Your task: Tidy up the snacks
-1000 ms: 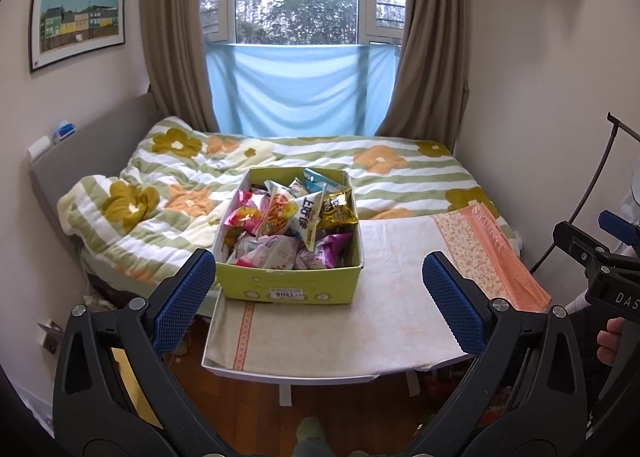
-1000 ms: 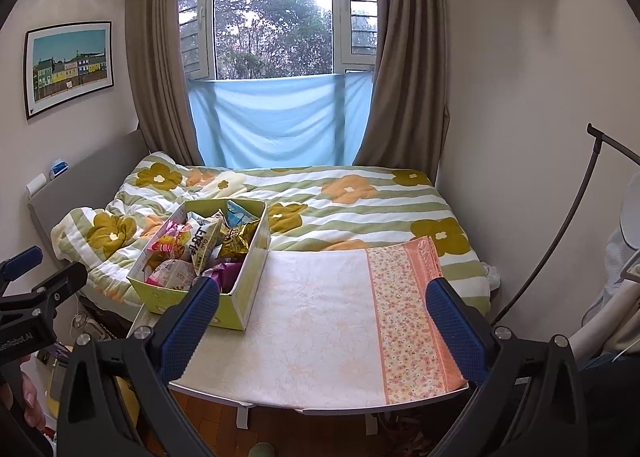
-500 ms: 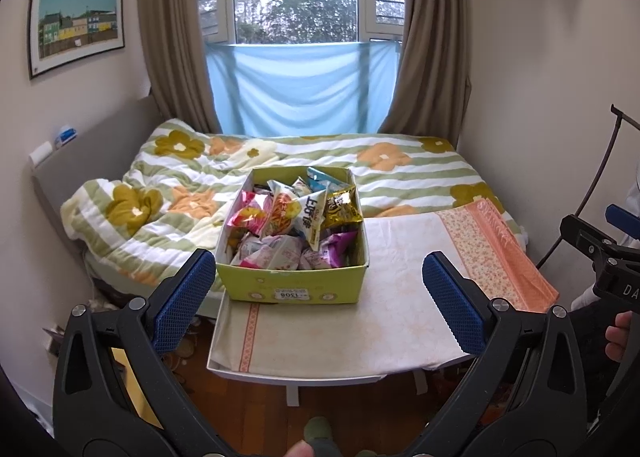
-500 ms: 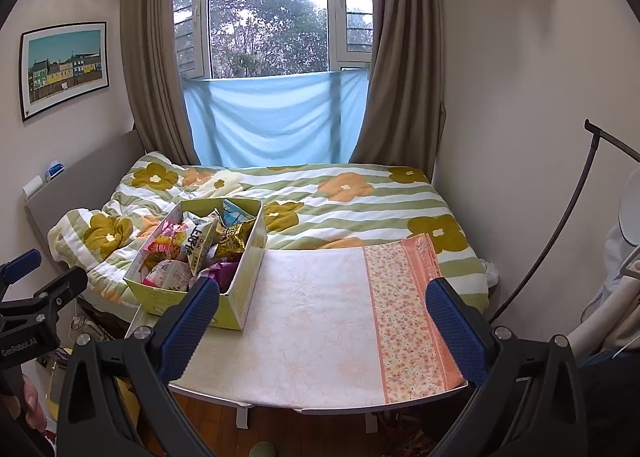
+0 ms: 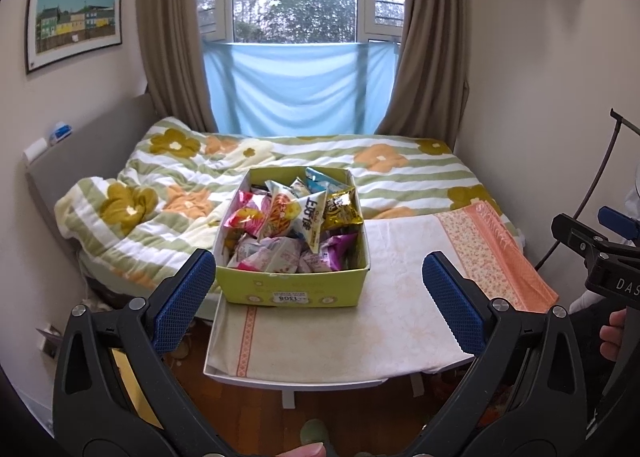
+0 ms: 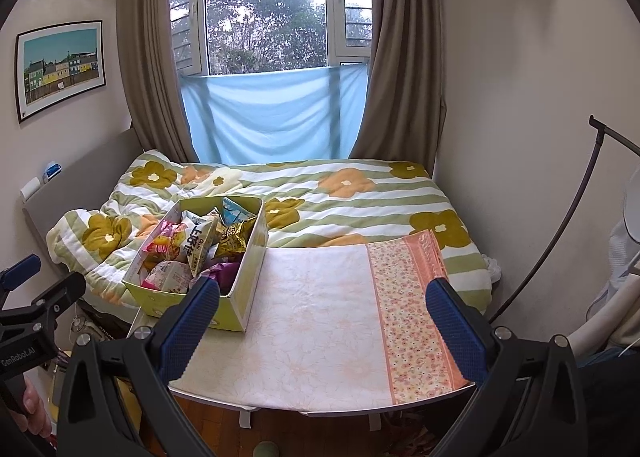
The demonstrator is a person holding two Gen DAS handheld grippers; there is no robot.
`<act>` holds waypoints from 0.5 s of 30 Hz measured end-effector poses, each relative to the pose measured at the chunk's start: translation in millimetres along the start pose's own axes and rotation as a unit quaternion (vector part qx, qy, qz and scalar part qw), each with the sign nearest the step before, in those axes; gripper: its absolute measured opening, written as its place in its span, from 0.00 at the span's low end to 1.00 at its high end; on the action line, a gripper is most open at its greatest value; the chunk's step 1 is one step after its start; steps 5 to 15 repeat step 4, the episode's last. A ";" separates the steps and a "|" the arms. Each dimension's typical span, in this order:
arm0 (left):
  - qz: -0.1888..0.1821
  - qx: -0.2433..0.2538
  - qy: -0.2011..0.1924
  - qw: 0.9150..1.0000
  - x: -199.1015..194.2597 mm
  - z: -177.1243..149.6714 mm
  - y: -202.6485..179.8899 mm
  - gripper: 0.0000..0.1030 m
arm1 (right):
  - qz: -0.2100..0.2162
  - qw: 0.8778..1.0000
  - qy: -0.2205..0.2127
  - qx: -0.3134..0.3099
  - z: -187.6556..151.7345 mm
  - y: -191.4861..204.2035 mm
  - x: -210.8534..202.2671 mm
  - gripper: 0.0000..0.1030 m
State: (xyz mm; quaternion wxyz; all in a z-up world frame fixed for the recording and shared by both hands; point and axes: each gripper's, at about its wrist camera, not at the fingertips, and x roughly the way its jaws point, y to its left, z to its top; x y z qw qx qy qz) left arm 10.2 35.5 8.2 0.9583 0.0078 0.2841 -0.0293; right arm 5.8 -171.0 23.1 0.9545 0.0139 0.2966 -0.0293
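Note:
A yellow-green cardboard box (image 5: 294,291) full of several snack bags (image 5: 294,223) stands on the left part of a small cloth-covered table (image 5: 392,321). In the right wrist view the same box (image 6: 244,285) sits at the table's (image 6: 320,329) left edge. My left gripper (image 5: 318,297) hangs open in front of the box, short of the table's near edge, with nothing between its blue pads. My right gripper (image 6: 322,317) is open too, over the table's near right half, empty. Each gripper shows at the side of the other's view.
Behind the table lies a bed with a green-striped floral quilt (image 6: 340,201). Curtains and a window with a blue cloth (image 5: 296,89) stand at the back. A dark stand (image 6: 568,225) leans by the right wall. Wooden floor (image 5: 224,389) shows under the table.
Both grippers have drifted slightly: the box and table now sit a little lower and nearer in the left wrist view. The jaws stay open, and nothing on the table has moved.

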 end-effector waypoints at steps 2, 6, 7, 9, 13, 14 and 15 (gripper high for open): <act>0.004 0.001 0.001 1.000 3.4 0.5 2.9 1.00 | 0.001 1.000 0.005 0.001 0.4 3.1 5.1 1.00; 0.010 0.001 0.010 1.000 10.5 1.3 6.7 1.00 | 0.002 1.000 0.012 0.000 0.0 7.7 11.4 1.00; 0.010 0.001 0.010 1.000 10.5 1.3 6.7 1.00 | 0.002 1.000 0.012 0.000 0.0 7.7 11.4 1.00; 0.010 0.001 0.010 1.000 10.5 1.3 6.7 1.00 | 0.002 1.000 0.012 0.000 0.0 7.7 11.4 1.00; 0.010 0.001 0.010 1.000 10.5 1.3 6.7 1.00 | 0.002 1.000 0.012 0.000 0.0 7.7 11.4 1.00; 0.010 0.001 0.010 1.000 10.5 1.3 6.7 1.00 | 0.002 1.000 0.012 0.000 0.0 7.7 11.4 1.00; 0.010 0.001 0.010 1.000 10.5 1.3 6.7 1.00 | 0.002 1.000 0.012 0.000 0.0 7.7 11.4 1.00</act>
